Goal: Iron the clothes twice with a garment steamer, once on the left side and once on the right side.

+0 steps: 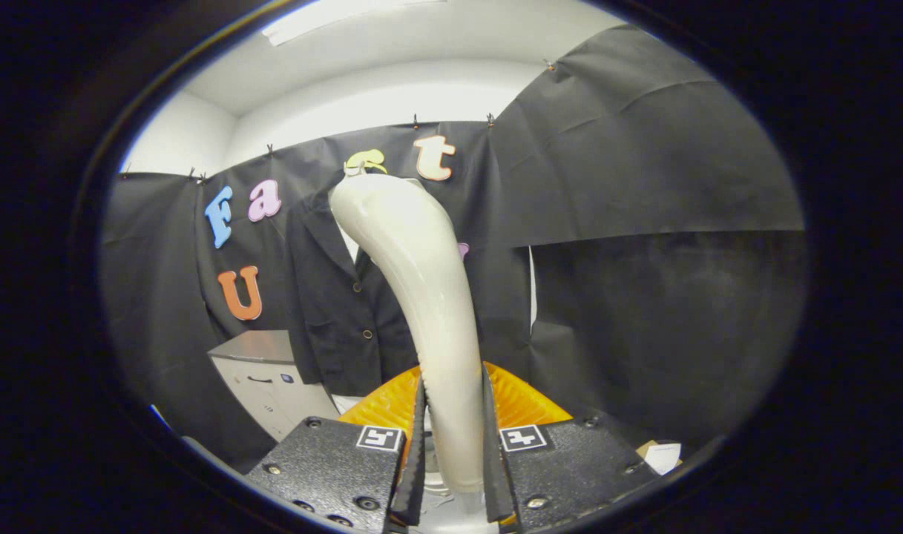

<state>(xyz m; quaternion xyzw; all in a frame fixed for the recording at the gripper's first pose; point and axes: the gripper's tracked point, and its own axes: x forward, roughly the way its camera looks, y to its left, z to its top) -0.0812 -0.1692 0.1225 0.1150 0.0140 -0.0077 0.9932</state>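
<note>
Ahead of you a dark jacket [340, 297] is hanging against the black cloth wall [644, 185], its collar and lapels open toward you and two small buttons showing down its front. It is sitting well beyond the fingers, a little to the left of the line they are pointing along. Below the jacket's left side a pale cabinet [266, 378] is standing on the floor, just beside the jacket's hem.

You are holding the garment steamer [421, 282] by its cream handle, which is rising from between the fingers and curving up and to the left, so that its top is covering the jacket's collar area. Whether the steamer head is touching the cloth you cannot tell from here.

The gripper [452, 452] is pinching that handle: both fingers are pressing against its sides, one on each flank, low on the stem. A small scrap of paper [662, 456] is lying to the right of the fingers.
</note>
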